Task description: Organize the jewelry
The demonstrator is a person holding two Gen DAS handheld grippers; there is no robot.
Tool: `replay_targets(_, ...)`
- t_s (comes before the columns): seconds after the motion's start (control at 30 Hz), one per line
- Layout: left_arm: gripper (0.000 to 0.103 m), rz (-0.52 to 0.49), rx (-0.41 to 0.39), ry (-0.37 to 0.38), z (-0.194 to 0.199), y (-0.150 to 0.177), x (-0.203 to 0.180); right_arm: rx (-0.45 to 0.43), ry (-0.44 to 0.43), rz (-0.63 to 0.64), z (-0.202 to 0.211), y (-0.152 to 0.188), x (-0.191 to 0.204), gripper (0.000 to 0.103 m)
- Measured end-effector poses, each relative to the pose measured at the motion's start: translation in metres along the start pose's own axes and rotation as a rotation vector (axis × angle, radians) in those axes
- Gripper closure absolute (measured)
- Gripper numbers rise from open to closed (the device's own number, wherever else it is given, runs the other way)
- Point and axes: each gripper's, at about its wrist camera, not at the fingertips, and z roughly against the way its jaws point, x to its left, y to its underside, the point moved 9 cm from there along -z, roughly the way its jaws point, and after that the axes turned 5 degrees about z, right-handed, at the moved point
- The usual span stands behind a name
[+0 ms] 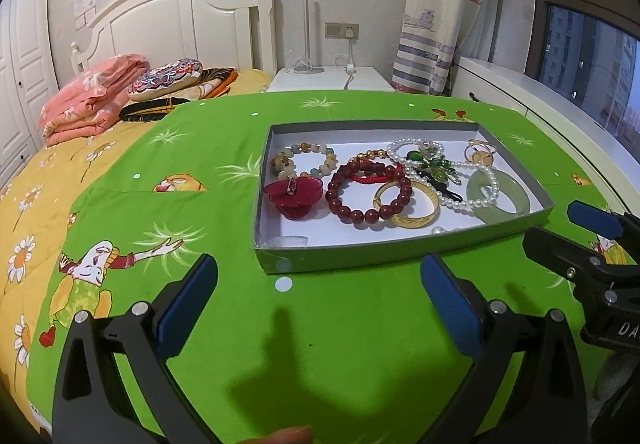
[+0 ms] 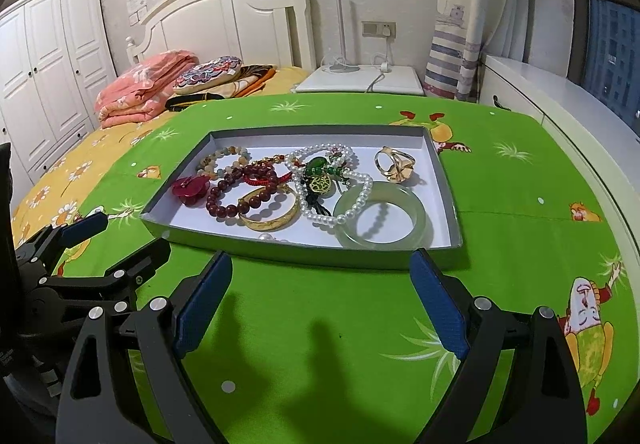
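A shallow grey tray point(image 1: 340, 260) point(image 2: 300, 255) with a white floor lies on a green cartoon cloth. It holds a jade bangle point(image 1: 520, 191) point(image 2: 425, 217), a gold bangle point(image 1: 412, 220) point(image 2: 272, 222), a dark red bead bracelet point(image 1: 332, 199) point(image 2: 232, 210), a pearl string point(image 1: 400, 145) point(image 2: 320, 219), a gold ring point(image 1: 480, 153) point(image 2: 394, 163), a red flower piece point(image 1: 292, 195) point(image 2: 190, 188) and a pale stone bracelet point(image 1: 304, 147). My left gripper point(image 1: 318, 280) point(image 2: 116, 240) hovers open just in front of the tray's near wall. My right gripper point(image 2: 320, 272) point(image 1: 570, 234) stands open beside it, also empty.
The cloth point(image 1: 352, 344) covers a table whose far and right edges show. A bed with a folded pink quilt point(image 1: 88, 99) lies at the left, a white nightstand point(image 1: 328, 77) stands behind, and a white window cabinet point(image 2: 560, 115) is at the right. A fingertip point(image 1: 288, 436) shows at the bottom.
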Motion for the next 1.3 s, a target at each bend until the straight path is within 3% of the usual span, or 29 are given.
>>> replay_targets(1.3,0.005,0.002,-0.006,-0.006,0.0029,-0.0007,-0.0011,-0.002,-0.003,-0.002,0.0000,0.0001,0.0016,0.018)
